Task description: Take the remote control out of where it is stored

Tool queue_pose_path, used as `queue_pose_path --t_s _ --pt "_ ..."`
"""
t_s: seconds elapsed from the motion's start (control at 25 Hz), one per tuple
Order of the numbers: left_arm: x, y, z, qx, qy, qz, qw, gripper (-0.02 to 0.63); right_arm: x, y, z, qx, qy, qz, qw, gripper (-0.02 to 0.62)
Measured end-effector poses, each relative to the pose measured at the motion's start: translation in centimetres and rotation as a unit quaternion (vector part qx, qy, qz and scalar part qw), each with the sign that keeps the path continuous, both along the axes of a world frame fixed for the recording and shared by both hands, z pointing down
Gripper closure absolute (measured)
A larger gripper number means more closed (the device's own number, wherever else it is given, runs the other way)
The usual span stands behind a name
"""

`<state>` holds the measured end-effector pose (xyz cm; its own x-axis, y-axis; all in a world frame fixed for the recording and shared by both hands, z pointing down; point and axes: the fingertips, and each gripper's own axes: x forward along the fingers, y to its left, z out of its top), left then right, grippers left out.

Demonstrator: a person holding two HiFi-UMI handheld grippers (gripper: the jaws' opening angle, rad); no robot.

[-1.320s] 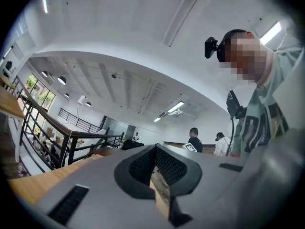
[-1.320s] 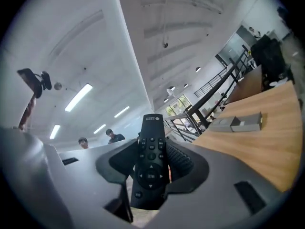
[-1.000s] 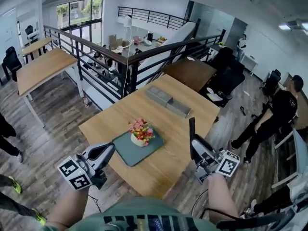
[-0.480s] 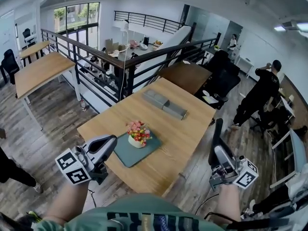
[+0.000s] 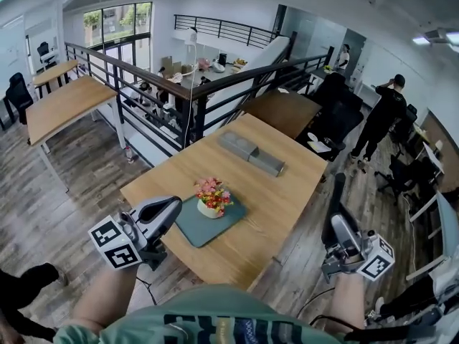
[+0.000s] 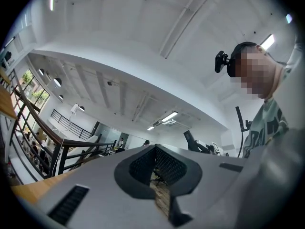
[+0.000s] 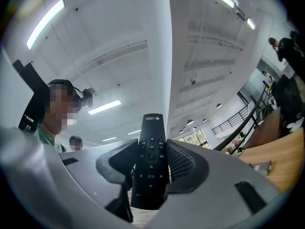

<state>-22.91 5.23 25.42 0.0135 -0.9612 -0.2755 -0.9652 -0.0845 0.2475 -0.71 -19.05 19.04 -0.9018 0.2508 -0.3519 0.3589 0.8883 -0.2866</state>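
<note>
Jaws on the right gripper (image 7: 151,165) are clamped on the remote control (image 7: 150,152). The ribbed pads press its two long edges and the button side faces the camera, with the top end poking well past the fingertips. From the head view the remote control (image 5: 337,196) stands pretty much upright in the right gripper (image 5: 336,229), up in the air off the right edge of the wooden table (image 5: 287,188), over the plank floor and not touching anything else.

Left gripper (image 6: 154,171) is clenched with nothing in it, pads meeting at the tips with just a sliver of floor showing under them. In the head view the left gripper (image 5: 171,210) hangs by the near left corner of the table, just beside a teal mat (image 5: 188,229). A small pot of flowers (image 5: 212,196) sits on that mat. Further back on the table lie two grey boxes (image 5: 251,153), end to end. Way off to the right a person in black (image 5: 384,113) stands near some chairs.
</note>
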Motion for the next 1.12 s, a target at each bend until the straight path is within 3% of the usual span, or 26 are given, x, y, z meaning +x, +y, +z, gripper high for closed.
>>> queue_pose_path --t_s 0.24,0.48,0.76,0.88,1.12 --pt "-1.8 -1.2 0.7 -0.011 -0.002 -0.025 0.9996 0.603 -2.2 -1.8 0.8 0.005 0.015 -0.013 1.000 0.405" --pt "-3.5 -2.0 0.4 -0.023 -0.014 -0.077 0.9967 0.603 -5.1 -5.2 1.3 0.005 0.018 -0.042 0.999 0.405" --pt "-5.6 -2.7 1.0 -0.047 -0.006 -0.166 0.9851 0.603 -10.4 -10.6 2.6 0.007 0.038 -0.088 0.995 0.405" --pt "-6.4 -3.3 1.3 -0.052 -0.006 -0.182 0.9818 0.603 -12.1 -12.3 3.2 0.016 0.049 -0.098 0.994 0.405" --pt "-13.2 -5.1 4.3 -0.072 0.004 -0.186 0.9798 0.603 -17.6 -15.7 6.6 0.008 0.078 -0.085 0.993 0.405"
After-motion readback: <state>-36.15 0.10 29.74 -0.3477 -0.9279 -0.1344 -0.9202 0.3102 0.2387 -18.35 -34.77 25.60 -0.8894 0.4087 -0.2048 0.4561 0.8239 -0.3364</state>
